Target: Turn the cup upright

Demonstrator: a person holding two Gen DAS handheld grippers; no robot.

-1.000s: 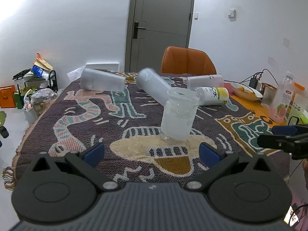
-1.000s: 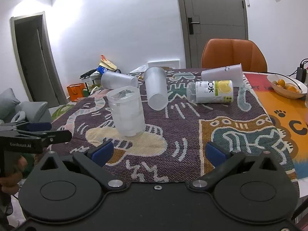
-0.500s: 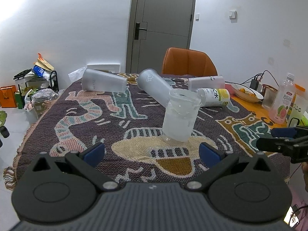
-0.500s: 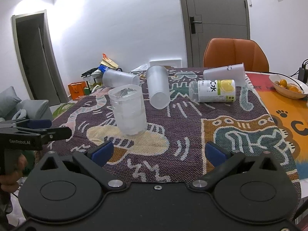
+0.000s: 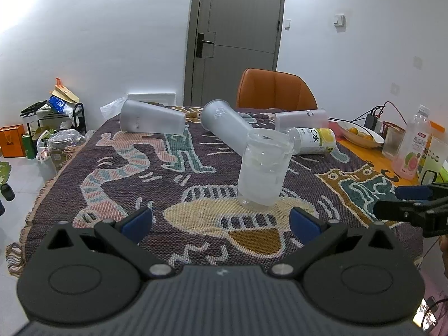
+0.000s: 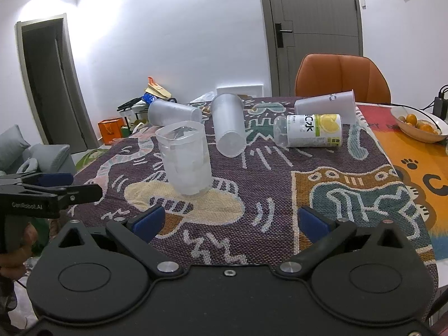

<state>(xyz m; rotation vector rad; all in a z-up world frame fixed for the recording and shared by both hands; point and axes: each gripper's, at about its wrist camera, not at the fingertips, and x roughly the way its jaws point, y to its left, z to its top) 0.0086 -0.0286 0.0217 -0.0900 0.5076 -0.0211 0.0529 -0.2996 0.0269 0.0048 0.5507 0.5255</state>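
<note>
Cup point(image 5: 263, 168) first: your clear ribbed one stands upright on the cream patch of the patterned cloth point(image 5: 112, 173), mouth up, near the table's front edge. Nothing touches it. From the right wrist view it point(image 6: 184, 159) sits ahead and to the left of your right gripper point(image 6: 229, 221).

Your left gripper point(image 5: 221, 221) has its jaws spread wide and empty, with the cup ahead and slightly right of the gap between the blue pads point(image 5: 137, 221). Your right gripper is likewise spread wide with nothing between its fingers.

Behind the upright cup, three frosted tumblers lie on their sides: one at the far left point(image 5: 152, 120), one angled across the middle point(image 5: 224, 127) with its base toward the upright cup, and one at the far right point(image 5: 301, 119) near the orange chair point(image 5: 275, 89). Whether the middle tumbler's base touches the upright cup is hard to judge from the left view; the right view shows a gap between them. A bottle with a lemon label point(image 6: 310, 130) lies on its side just in front of the far right tumbler.

A bowl of small orange fruit point(image 6: 417, 124) sits on the orange mat to the right, well apart from the cup.
</note>
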